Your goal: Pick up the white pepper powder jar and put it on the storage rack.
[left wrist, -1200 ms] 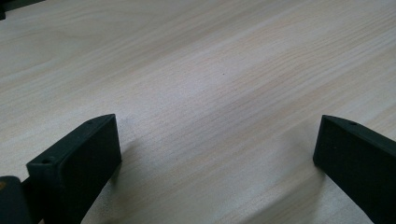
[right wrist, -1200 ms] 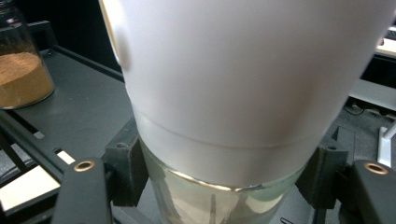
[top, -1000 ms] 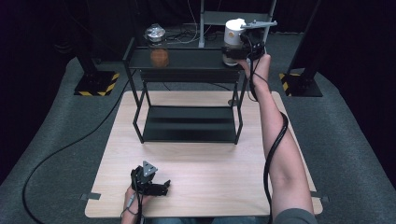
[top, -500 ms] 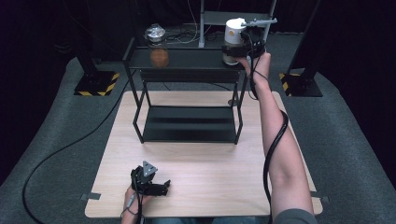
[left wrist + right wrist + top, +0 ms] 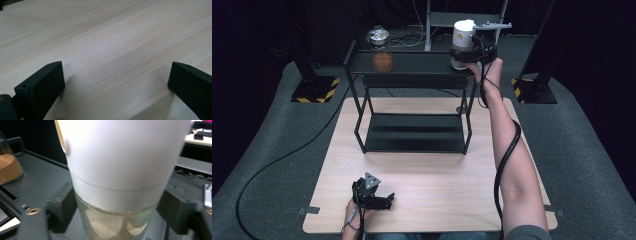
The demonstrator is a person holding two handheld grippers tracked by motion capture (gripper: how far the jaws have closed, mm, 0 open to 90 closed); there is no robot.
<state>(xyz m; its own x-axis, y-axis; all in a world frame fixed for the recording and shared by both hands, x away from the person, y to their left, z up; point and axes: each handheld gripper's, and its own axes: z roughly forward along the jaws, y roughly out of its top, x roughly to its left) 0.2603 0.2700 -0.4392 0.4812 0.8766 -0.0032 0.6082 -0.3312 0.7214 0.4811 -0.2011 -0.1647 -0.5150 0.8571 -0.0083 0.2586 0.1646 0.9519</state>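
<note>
Now the right tool has just opened around the white-lidded jar.

No readable text, labels, brands or numbers are showing anywhere; the white-lidded jar sitting between the right gripper's jaws is showing only a plain, unmarked surface.

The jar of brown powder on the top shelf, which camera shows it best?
The high view: the whole jar of brown powder, lid included, stands on the shelf's left end. The right gripper view catches just a slice of it at its left edge.
</note>
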